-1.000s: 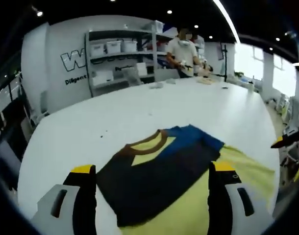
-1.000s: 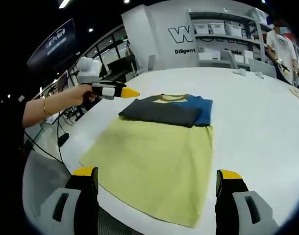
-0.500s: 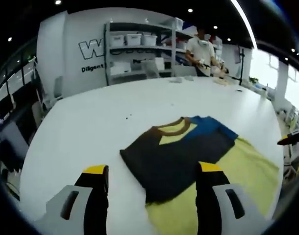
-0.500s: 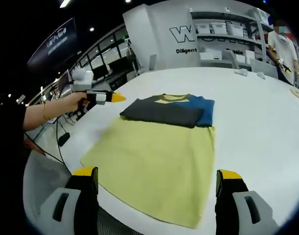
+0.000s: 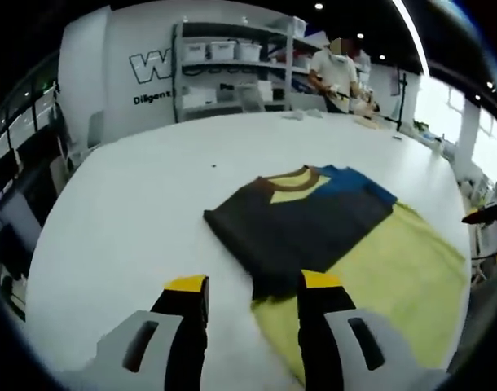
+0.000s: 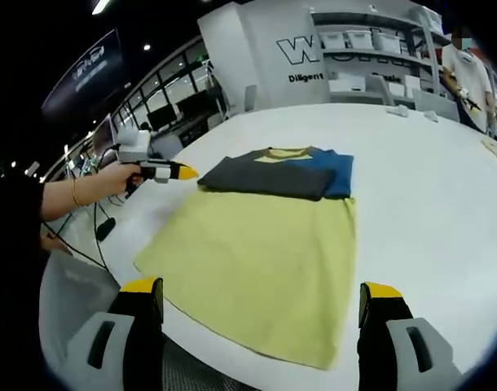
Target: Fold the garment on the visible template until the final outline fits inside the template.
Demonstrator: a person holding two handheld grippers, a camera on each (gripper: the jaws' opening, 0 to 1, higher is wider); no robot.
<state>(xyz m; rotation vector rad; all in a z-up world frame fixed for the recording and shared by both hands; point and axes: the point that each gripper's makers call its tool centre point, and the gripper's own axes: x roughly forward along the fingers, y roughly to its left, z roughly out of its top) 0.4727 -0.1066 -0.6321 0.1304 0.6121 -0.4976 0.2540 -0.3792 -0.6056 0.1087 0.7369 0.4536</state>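
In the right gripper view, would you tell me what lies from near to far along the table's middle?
Yellow template → folded dark garment → bare white table → shelving with bins.

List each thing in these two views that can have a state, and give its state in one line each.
Garment: lying on the table, sleeves folded in, lower part spread flat.
Left gripper: jaws partly closed, holding nothing, above the garment's edge.
Right gripper: jaws wide open, empty, near the garment's hem.
Table: white, garment on it.
Storage bins: sitting on shelves.
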